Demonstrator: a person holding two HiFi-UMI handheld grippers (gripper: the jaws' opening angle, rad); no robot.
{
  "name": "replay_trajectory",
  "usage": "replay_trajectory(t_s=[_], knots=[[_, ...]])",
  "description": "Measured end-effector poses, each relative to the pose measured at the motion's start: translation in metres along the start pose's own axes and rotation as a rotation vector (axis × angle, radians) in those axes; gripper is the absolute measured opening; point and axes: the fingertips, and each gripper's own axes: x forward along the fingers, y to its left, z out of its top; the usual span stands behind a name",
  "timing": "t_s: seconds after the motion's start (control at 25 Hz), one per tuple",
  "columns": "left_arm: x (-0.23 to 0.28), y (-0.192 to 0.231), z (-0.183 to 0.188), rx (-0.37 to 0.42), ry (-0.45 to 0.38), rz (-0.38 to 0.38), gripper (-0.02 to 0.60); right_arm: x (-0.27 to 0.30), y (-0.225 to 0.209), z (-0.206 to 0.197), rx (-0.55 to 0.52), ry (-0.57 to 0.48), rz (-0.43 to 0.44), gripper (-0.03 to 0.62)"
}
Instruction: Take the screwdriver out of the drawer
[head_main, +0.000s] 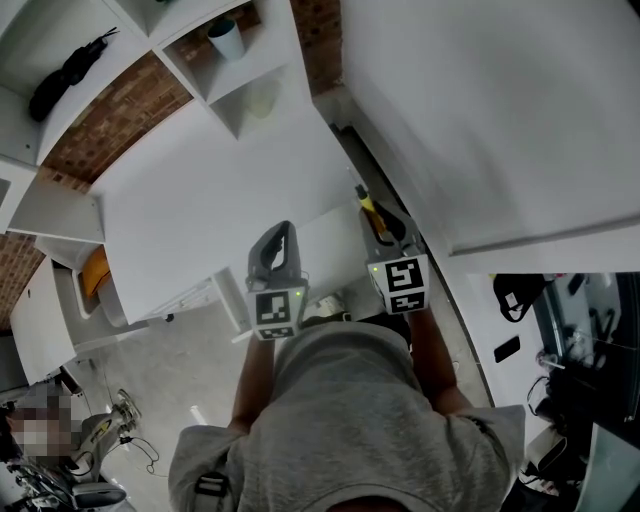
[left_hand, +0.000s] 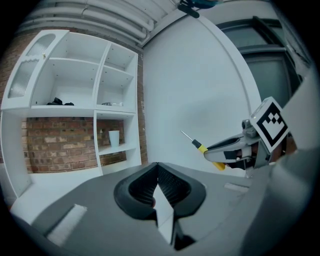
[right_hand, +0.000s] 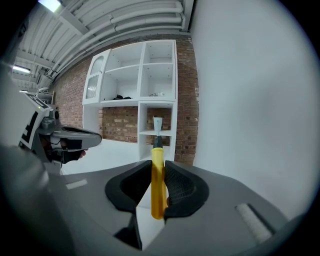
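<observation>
A screwdriver (right_hand: 158, 180) with a yellow handle and a thin metal shaft stands upright between the pads of my right gripper (right_hand: 158, 165), which is shut on the handle. In the head view the screwdriver (head_main: 369, 208) points away from me over the white tabletop (head_main: 210, 200), held by the right gripper (head_main: 385, 228). The left gripper view shows the screwdriver (left_hand: 210, 154) off to the right, its tip up and to the left. My left gripper (left_hand: 158, 167) is shut with nothing in it and hovers beside the right one, left gripper (head_main: 280, 235) over the table's near edge. I cannot make out a drawer.
A white shelf unit (head_main: 250, 90) against a brick wall stands at the table's far end, with a pale cup (head_main: 227, 38) and a black object (head_main: 70, 65) on its shelves. A large white panel (head_main: 480, 120) runs along the right. An orange seat (head_main: 95, 272) sits left, below the table.
</observation>
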Motion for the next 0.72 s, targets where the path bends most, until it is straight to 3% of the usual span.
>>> replay_trajectory(t_s=[0.72], knots=[[-0.0059,-0.0069,0.0008,-0.004,0.014,0.001,0.012,-0.0049,0.0037,-0.0020,-0.020,0.001,0.010,0.084]])
